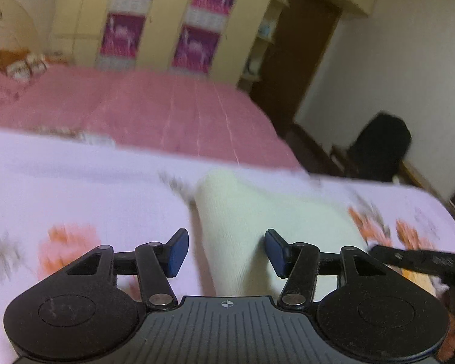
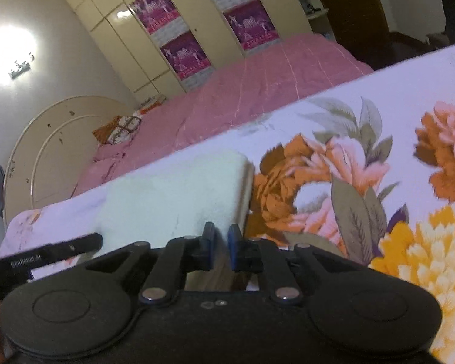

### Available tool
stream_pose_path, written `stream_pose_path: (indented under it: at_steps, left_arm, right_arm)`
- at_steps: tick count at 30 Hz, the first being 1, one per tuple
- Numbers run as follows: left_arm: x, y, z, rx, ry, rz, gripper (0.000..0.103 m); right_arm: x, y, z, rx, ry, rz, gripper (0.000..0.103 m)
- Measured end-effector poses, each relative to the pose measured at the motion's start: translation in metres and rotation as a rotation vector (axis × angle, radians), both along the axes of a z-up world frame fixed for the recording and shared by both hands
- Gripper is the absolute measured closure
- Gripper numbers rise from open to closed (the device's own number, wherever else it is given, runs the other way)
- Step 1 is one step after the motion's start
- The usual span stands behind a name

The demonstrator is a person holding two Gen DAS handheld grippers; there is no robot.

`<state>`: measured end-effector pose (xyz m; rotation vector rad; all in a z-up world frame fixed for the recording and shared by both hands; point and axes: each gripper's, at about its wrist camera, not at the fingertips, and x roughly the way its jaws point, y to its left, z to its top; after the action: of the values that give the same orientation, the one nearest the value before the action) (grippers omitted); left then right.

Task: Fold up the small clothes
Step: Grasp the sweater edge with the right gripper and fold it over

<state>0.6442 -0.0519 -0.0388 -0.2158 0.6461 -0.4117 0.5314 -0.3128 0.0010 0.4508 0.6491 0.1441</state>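
Observation:
A cream knit garment (image 1: 257,221) lies folded on a white floral sheet (image 1: 75,188). My left gripper (image 1: 226,251) is open, its blue pads on either side of the garment's near end, just above it. In the right wrist view the same garment (image 2: 179,191) lies ahead and left. My right gripper (image 2: 221,247) has its blue pads nearly together at the garment's near right corner; whether cloth sits between them is hidden. The right gripper's black body (image 1: 421,261) shows at the right of the left wrist view.
A pink bedspread (image 1: 173,112) lies beyond the floral sheet (image 2: 379,115). Cream wardrobes with purple panels (image 1: 197,30) stand behind. A dark door (image 1: 300,45) and a black object (image 1: 382,145) are to the right. A round headboard (image 2: 60,142) is at the left.

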Motion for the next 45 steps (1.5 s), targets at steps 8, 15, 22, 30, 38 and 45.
stream_pose_path:
  at_steps: [8,15,22,30,38,45]
  left_arm:
    - [0.050,-0.005,-0.022,0.059,0.116,0.082,0.048]
    - [0.022,-0.001,-0.002,0.045,0.056,0.060,0.048]
    - [-0.053,-0.012,0.001,0.120,0.004,-0.051,0.048]
    - [-0.109,0.001,0.011,0.126,-0.003,-0.061,0.048]
    - [-0.156,0.023,-0.006,0.121,0.037,-0.051,0.048]
    - [-0.159,0.018,-0.011,0.122,0.057,-0.054,0.048]
  right_arm:
    - [0.021,0.004,0.007,-0.075,-0.030,0.030,0.089]
    - [0.015,-0.002,0.004,-0.119,0.012,0.004,0.084]
    - [-0.051,0.015,0.016,-0.097,-0.035,0.081,0.080]
    - [-0.084,0.039,0.007,-0.203,0.021,0.072,0.079]
    - [-0.125,0.055,0.011,-0.180,0.034,0.159,0.078]
    - [-0.127,0.067,0.001,-0.218,0.069,0.180,0.097]
